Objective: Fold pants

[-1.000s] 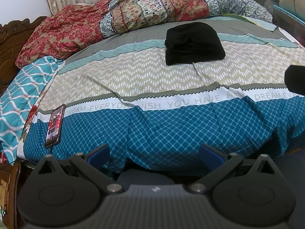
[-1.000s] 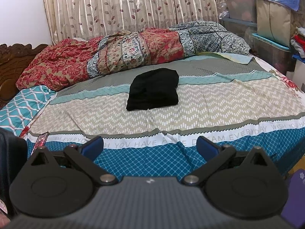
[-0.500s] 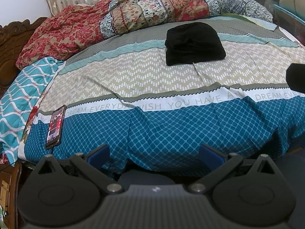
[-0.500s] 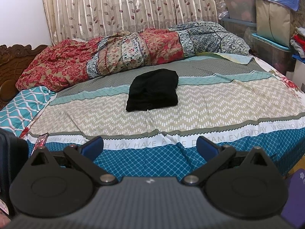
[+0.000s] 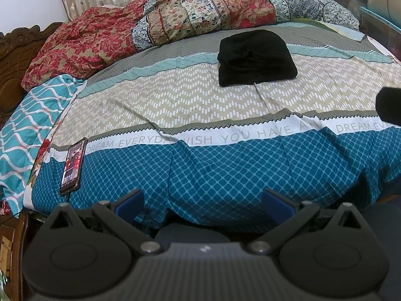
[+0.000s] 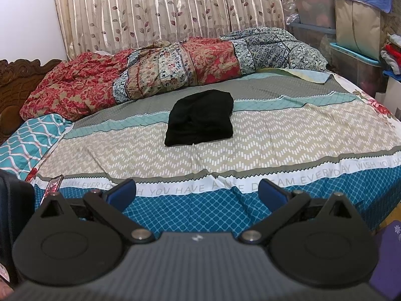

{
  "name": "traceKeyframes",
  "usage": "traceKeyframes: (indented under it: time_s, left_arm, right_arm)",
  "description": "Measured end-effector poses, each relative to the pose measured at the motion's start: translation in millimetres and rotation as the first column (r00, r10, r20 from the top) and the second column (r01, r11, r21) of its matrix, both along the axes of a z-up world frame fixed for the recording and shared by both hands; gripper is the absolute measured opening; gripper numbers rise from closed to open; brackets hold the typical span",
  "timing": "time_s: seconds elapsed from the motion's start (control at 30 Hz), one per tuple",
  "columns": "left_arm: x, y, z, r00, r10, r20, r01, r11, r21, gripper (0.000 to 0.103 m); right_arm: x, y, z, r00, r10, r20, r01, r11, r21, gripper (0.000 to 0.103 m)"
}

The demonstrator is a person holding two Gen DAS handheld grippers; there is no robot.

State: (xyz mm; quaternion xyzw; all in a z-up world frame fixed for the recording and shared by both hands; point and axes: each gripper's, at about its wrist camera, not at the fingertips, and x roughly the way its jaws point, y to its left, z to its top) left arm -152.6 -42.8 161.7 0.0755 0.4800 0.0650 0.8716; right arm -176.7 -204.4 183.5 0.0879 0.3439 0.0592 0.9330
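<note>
L tool & R tool: both spread wide, nothing held, at near edge of bed. Phone on bedsheet, near-left corner. Black pants folded in compact stack mid-bed, well apart from both tools. Crumpled floral quilt behind; curtain beyond.

A patterned bedsheet covers the bed. A phone lies at its 8 o'clock edge, screen lit. A red floral quilt is bunched at 12 o'clock before leaf-print curtains. Storage bins stack at 2 o'clock.
</note>
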Motion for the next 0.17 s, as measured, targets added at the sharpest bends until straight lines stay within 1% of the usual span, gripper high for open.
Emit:
traceKeyframes:
  time_s: [0.17]
  left_arm:
    - [1.5,-0.1,1.9,1.000,0.000,0.019,0.001,1.000,-0.012,0.103]
  right_arm:
    - [-1.1,-1.1,-2.6,1.000,-0.002,-0.001,0.002,1.000,0.000,0.103]
